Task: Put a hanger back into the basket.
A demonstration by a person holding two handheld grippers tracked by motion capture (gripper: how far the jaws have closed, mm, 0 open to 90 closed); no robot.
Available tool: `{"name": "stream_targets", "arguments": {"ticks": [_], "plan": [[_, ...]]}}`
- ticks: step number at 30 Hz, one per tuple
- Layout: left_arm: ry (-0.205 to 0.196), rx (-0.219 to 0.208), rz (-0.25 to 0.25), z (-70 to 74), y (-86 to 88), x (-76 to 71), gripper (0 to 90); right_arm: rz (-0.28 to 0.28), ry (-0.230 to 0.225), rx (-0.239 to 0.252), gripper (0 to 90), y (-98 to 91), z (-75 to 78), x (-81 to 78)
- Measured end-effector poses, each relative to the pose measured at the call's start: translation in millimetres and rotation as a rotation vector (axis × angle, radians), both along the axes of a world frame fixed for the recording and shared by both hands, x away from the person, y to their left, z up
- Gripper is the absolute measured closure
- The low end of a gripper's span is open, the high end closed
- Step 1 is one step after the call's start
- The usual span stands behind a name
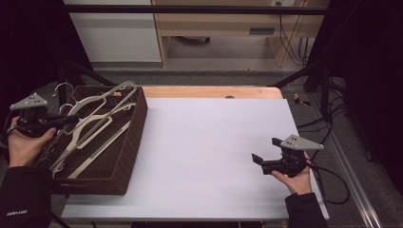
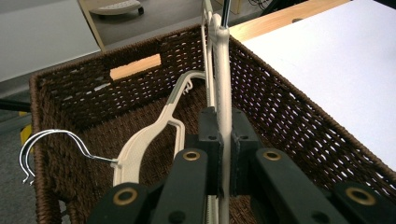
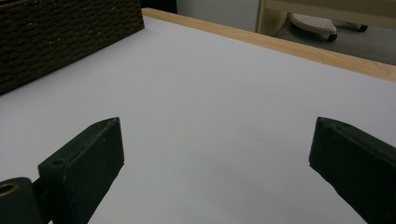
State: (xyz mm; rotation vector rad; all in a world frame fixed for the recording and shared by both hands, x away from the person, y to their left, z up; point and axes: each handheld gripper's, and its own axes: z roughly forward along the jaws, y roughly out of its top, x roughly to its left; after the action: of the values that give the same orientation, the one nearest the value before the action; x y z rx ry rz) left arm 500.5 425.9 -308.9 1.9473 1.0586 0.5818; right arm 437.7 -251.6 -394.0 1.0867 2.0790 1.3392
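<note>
Hanger point(image 2: 223, 88) clamped betw. left gripper point(image 2: 224, 140) pads, over basket point(image 2: 289, 116).

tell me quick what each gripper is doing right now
left gripper: shut on a cream hanger over the wicker basket.
right gripper: open, holding nothing, above the white table.

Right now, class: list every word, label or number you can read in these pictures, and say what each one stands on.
Nothing can be read.
Small white print on the person's left sleeve: too small and blurred to read.
Basket, hangers, table and both grippers: no text.
</note>
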Motion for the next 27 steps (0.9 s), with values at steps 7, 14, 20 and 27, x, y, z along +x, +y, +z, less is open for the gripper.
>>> {"name": "stream_targets", "arguments": {"ticks": [7, 14, 20, 27], "plan": [[0.047, 0.018, -0.001, -16.7, -7.8, 6.5, 85.7, 0.005, 0.004, -0.008, 3.4, 0.7, -0.9, 0.6], [0.126, -0.008, 0.023, -51.5, -12.4, 11.9, 85.2, 0.001, 0.012, -0.005, 3.5, 1.8, -1.1, 0.5], [0.18, 0.004, 0.118, -66.3, -8.1, 12.2, 80.9, 0.002, 0.01, -0.005, 3.4, 2.3, -1.4, 0.5], [0.136, 0.003, 0.237, -59.8, -1.1, 0.7, 64.5, 0.0, 0.011, -0.005, 3.3, 2.2, -1.3, 0.1]]}}
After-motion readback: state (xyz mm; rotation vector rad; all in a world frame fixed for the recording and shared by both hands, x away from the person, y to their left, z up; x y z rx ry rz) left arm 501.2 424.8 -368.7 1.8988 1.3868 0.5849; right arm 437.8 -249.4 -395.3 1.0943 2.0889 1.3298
